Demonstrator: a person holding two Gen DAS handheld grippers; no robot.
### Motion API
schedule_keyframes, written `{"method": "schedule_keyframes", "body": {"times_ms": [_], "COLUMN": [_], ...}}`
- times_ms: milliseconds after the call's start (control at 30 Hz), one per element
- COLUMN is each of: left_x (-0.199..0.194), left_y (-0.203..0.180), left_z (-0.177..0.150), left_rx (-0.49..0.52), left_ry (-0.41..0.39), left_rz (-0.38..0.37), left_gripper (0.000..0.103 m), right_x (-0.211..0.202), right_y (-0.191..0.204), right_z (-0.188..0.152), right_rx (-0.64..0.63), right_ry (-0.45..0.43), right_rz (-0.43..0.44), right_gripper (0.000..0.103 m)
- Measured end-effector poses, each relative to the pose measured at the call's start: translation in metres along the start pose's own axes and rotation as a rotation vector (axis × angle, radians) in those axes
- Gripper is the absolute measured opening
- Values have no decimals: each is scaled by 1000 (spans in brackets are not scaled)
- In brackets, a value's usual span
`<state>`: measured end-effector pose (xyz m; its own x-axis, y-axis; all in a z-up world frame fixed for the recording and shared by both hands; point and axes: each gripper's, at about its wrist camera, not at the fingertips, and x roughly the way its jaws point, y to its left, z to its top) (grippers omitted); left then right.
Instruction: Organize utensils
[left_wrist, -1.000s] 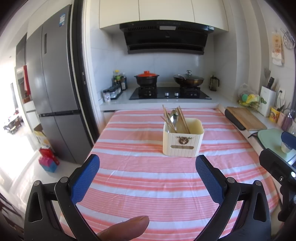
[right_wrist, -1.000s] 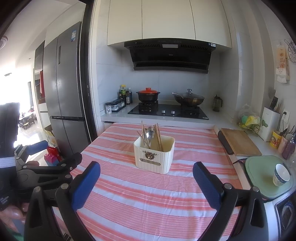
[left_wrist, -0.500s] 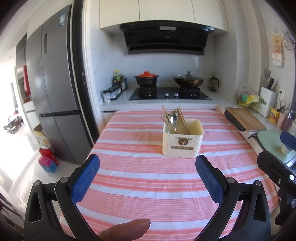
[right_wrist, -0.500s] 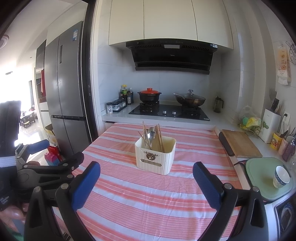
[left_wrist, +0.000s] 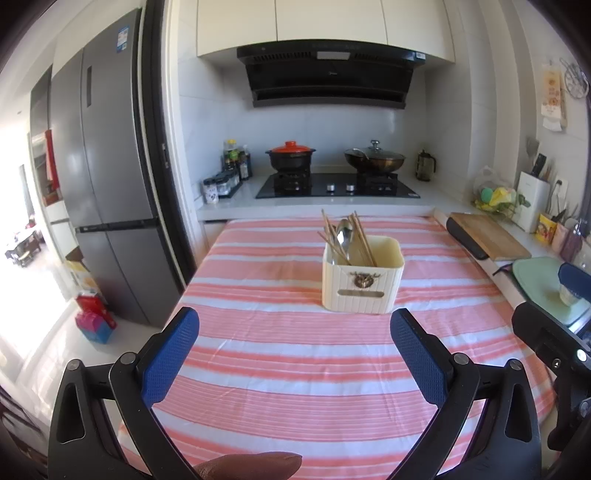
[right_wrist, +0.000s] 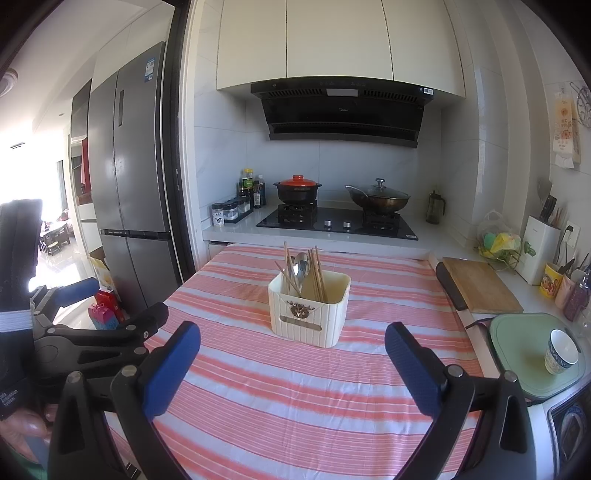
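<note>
Both grippers hang above the near edge of the table (left_wrist: 258, 369) w/ its pink-striped cloth, left gripper (left_wrist: 295, 339) and right gripper (right_wrist: 291, 347) each spread wide, nothing betw. the blue pads. The cream utensil holder (left_wrist: 364, 284) stands upright about mid-table, toward the far edge; chopsticks (left_wrist: 360, 236) and a metal spoon (left_wrist: 345, 230) already stand in it, leaning to its left side, and no loose utensil shows on the cloth. That fits either utensils tidied away or a mixed bunch waiting to be sorted; can't settle which. Any grip there prob. wants care: pinch one thin stick or the spoon near its top, come straight down, steady the holder so it doesn't tip. Left wrist view shows a fingertip (left_wrist: 251, 466) at the bottom and only a bit of the other tool at right; right wrist view shows the cup (right_wrist: 561, 350) on a green board (right_wrist: 517, 354) past the right edge.
</note>
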<state>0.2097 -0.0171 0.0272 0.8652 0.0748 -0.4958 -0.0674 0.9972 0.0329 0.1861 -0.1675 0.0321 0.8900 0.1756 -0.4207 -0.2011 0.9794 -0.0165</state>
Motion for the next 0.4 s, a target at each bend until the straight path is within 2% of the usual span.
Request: {"method": "schedule_keyframes", "body": {"times_ms": [200,333,400], "left_x": [0,-3,-3], "left_y": [-1,6,6], "left_z": [-2,-1,0], "left_rx": [16,-25,-13], "left_ry": [3,-15,-18], "left_rz": [-3,-19,-14], "left_gripper": [103,103,103], "right_x": [1,1,3], "right_y": [-1,-4,-4], "right_z": [-2,-4,-5], "right_rx": [2,8,9], "right_ry": [5,6,9], "right_rz": [-7,-15,-21], "right_gripper": [102,102,102]}}
